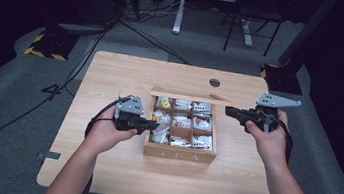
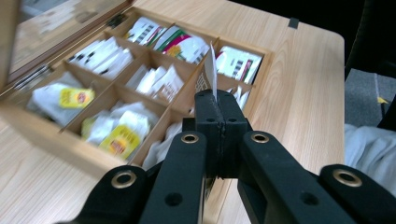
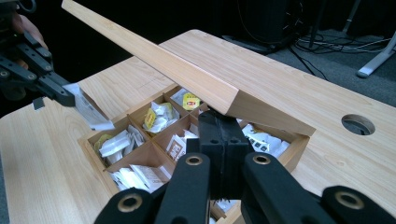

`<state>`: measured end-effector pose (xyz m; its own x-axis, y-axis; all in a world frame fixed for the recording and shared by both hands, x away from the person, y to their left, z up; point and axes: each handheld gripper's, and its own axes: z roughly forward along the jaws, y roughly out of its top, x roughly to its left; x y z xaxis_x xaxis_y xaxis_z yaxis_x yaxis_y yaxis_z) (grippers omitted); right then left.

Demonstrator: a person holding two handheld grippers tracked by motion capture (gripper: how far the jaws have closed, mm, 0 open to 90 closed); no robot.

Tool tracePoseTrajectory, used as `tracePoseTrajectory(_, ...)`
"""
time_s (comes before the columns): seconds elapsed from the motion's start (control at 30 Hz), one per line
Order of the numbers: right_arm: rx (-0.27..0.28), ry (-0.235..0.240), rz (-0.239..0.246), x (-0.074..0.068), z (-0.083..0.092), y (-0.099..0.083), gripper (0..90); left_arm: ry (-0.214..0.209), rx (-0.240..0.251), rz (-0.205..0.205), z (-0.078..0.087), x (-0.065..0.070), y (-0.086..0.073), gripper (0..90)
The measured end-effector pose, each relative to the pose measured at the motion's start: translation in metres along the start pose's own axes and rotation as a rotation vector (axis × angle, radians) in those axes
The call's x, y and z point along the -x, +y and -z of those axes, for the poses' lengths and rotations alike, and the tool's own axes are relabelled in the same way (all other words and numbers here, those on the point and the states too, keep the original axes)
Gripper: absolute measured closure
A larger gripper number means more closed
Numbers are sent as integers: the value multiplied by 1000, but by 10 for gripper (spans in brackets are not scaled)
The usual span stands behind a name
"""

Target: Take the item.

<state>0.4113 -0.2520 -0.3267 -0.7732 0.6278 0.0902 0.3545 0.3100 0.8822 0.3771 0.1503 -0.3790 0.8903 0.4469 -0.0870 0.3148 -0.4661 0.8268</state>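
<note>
A wooden tea box (image 1: 179,153) stands mid-table, its compartments packed with tea bags. Its lid (image 1: 185,96) is raised at the back. My left gripper (image 1: 156,124) hovers over the box's left side, shut on a white tea bag packet (image 2: 212,70) that sticks up from its tips (image 2: 217,95). The right gripper view shows that packet (image 3: 91,112) hanging above the box's corner. My right gripper (image 1: 228,110) is at the box's back right corner, shut. Its tips (image 3: 223,121) sit just under the tilted lid (image 3: 187,74); whether they touch it, I cannot tell.
A round cable hole (image 1: 214,82) lies in the table behind the box. Bare tabletop (image 1: 100,168) surrounds the box on all sides. Beyond the table, cables, a yellow-and-black striped base (image 1: 45,45) and furniture legs (image 1: 178,17) stand on the grey floor.
</note>
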Motion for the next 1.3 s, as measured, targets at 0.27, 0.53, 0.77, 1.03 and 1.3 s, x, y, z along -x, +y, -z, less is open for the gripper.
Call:
tracePoseTrajectory(0.27,-5,-2,2,0,-1,0,900,57,-6,-2,20,-8,-19,893)
tracePoseTrajectory(0.53,-1,4,-3,-1,-1,-3,900,78,21,45,38,-17,-35,893)
tracePoseTrajectory(0.77,-2,5,-5,0,-3,-3,900,99,-5,73,44,-26,-51,896)
tracePoseTrajectory(1.03,-6,5,-5,-1,-3,-3,900,119,-19,143,46,-45,-71,897)
tracePoseTrajectory(1.3,-8,7,-7,-1,-3,-3,900,88,-41,232,39,-63,-93,897)
